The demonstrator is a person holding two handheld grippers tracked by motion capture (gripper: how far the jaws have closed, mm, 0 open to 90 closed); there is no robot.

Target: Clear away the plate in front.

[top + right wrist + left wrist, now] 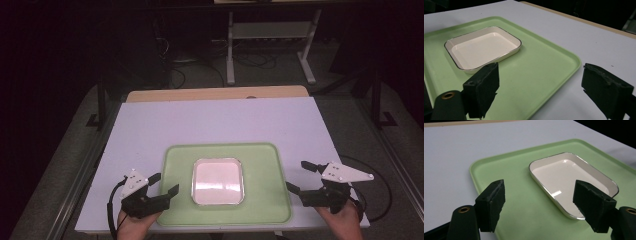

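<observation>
A light green tray [270, 200] lies on the white table top [215, 122], near the person's edge. A shallow white enamel dish [218, 181] with a thin dark rim sits flat in the middle of the tray, upright and empty.

The left gripper [164, 186] hovers at the tray's near left corner. Its jaws stand wide apart with nothing between the pads; in the left gripper view [539, 203] one pad hangs over the tray's left rim and the other over the near end of the dish, neither touching.

The right gripper [302, 177] is held at the tray's right edge, jaws likewise spread wide and empty. In the right gripper view [540, 90] one pad is above the tray surface, the other above bare table just beside the tray's rim. Both hands enter from the bottom of the high view.
</observation>
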